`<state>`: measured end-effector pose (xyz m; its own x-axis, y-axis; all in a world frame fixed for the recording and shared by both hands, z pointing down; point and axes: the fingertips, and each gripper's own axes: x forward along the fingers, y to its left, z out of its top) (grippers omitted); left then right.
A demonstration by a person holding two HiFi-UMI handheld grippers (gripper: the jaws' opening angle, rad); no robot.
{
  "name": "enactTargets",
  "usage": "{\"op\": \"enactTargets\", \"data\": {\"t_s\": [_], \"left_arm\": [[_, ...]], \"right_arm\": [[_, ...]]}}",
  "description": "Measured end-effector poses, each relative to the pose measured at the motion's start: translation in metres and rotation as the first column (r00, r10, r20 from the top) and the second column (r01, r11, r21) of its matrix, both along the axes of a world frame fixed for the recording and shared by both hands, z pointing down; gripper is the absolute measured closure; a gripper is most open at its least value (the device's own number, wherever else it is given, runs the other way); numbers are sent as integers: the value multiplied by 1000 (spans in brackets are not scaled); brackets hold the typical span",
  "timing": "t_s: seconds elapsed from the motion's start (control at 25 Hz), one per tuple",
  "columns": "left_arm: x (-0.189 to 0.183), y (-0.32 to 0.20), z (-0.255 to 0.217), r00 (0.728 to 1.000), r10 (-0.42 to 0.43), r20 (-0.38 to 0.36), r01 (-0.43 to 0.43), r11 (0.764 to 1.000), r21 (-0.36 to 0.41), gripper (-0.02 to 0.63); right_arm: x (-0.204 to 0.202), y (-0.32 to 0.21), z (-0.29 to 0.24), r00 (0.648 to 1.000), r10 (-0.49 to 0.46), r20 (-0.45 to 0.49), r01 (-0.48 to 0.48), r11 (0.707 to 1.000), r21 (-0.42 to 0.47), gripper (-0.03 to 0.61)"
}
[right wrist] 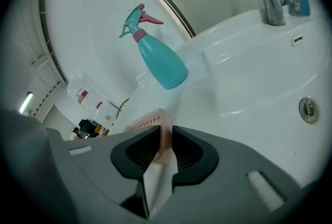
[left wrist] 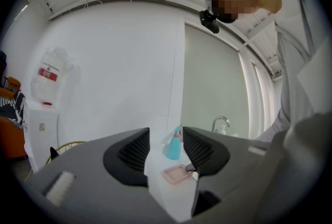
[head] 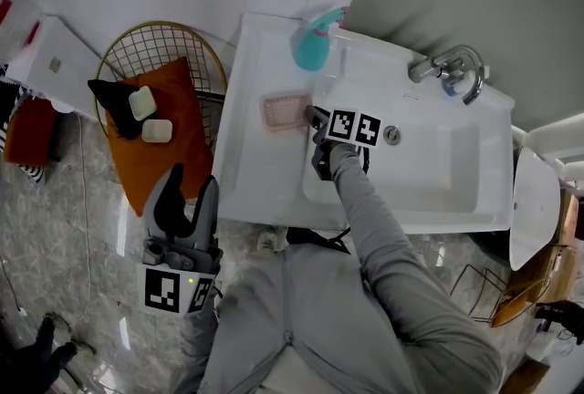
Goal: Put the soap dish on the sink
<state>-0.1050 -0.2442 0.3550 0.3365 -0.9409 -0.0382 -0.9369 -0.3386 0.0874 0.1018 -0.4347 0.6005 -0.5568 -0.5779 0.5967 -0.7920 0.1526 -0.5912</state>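
Note:
The pink soap dish (head: 283,111) is at the sink's (head: 260,187) flat left ledge, on it or just above it; I cannot tell which. My right gripper (head: 313,117) reaches in from the basin side and is shut on the dish's right edge. In the right gripper view the pink rim (right wrist: 148,121) is pinched between the jaws of the right gripper (right wrist: 165,141). My left gripper (head: 190,191) hangs low, left of the sink's front corner, open and empty. In the left gripper view, the dish (left wrist: 176,173) shows far off between the left gripper's (left wrist: 166,148) parted jaws.
A teal spray bottle (head: 312,46) stands at the ledge's back, just behind the dish. The faucet (head: 452,68) and drain (head: 392,135) lie to the right. A wire basket (head: 169,35) on the floor at left holds an orange cloth (head: 160,155) and two soap bars (head: 141,102).

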Motion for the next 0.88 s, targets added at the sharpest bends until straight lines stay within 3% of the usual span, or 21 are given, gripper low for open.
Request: {"op": "enactTargets", "data": {"t_s": [0.88], "left_arm": [[7,-2,-3,999,46,7,-46,999,14,400]], "right_arm": [[9,8,-31,998,26,58,-31,996,83,488]]}}
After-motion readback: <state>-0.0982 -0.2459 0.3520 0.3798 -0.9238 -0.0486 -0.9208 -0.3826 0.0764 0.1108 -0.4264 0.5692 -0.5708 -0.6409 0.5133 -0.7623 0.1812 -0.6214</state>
